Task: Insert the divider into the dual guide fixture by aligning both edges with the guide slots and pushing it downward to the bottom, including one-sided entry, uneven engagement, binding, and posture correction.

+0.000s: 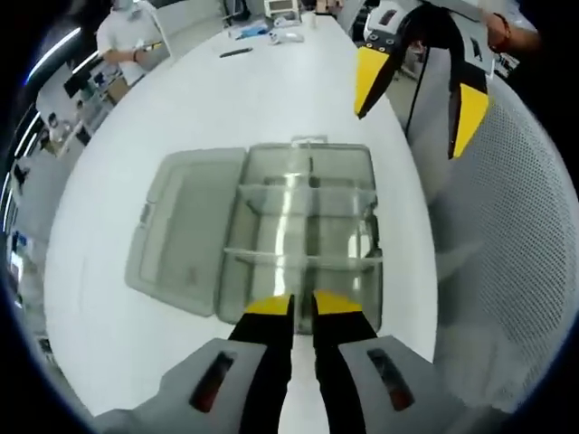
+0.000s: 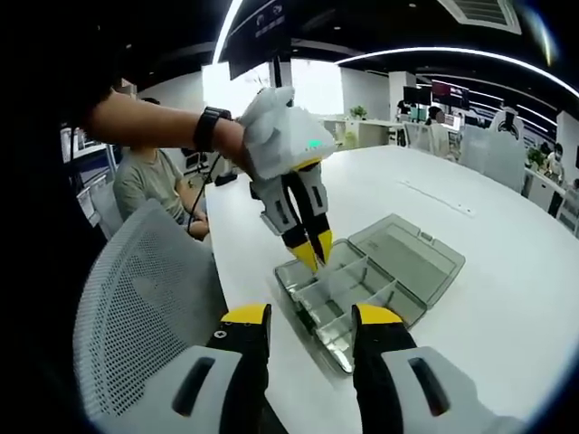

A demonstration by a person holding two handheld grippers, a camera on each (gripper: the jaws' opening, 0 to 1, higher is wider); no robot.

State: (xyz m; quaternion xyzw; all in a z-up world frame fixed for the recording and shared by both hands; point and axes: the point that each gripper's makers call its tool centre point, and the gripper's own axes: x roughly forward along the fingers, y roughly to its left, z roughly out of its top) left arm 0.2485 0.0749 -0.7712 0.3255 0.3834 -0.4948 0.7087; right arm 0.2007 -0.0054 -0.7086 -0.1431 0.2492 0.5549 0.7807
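A clear grey compartment box (image 1: 348, 194) lies on the white table with its lid (image 1: 185, 231) folded open beside it. Two clear cross walls sit inside it. My left gripper (image 1: 304, 305) hovers over the box's near edge, its yellow tips nearly together on a thin clear divider (image 1: 294, 217) seen edge-on, running down the box's middle. In the right gripper view the left gripper (image 2: 314, 251) points down into the box (image 2: 348, 298), held by a hand with a wristwatch. My right gripper (image 2: 312, 316) stands open and empty, short of the box, and appears raised beyond it (image 1: 416, 108).
A white mesh chair (image 2: 145, 298) stands against the table edge next to the box, also seen as the mesh chair (image 1: 516, 253). Small items (image 1: 271, 32) lie at the table's far end. A person (image 2: 149, 185) sits behind the chair.
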